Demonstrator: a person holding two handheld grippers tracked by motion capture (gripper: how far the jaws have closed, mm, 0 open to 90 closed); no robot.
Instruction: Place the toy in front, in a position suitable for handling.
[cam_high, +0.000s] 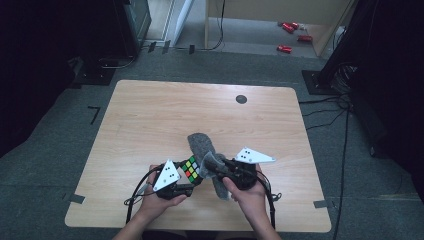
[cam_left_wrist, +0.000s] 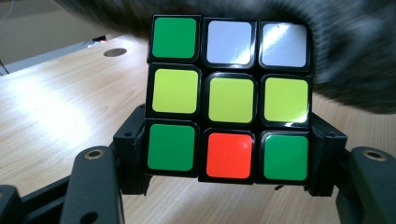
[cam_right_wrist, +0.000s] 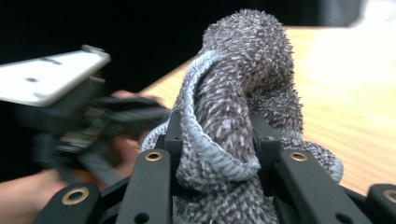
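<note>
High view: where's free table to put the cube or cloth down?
Free: the whole far half of the table, out to the dark round cap, plus the left and right edges. Crowded: near centre, where the left gripper clamps the cube and the right gripper clamps the grey cloth.

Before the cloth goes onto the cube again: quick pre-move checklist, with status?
1. Cube clamped in left gripper: ok, jaws press on both its sides.
2. Grey cloth gripped by right gripper: ok, bunched between the jaws.
3. Cube face turned to the left gripper's camera unobstructed: ok, all nine stickers show.
4. Cloth touching the cube now: cannot tell; in the high view they overlap, and the cloth is a blur behind the cube in the left gripper view.
5. Table around the work free of obstacles: ok.
6. Cables free of the jaws: ok, they trail toward the person.
</note>
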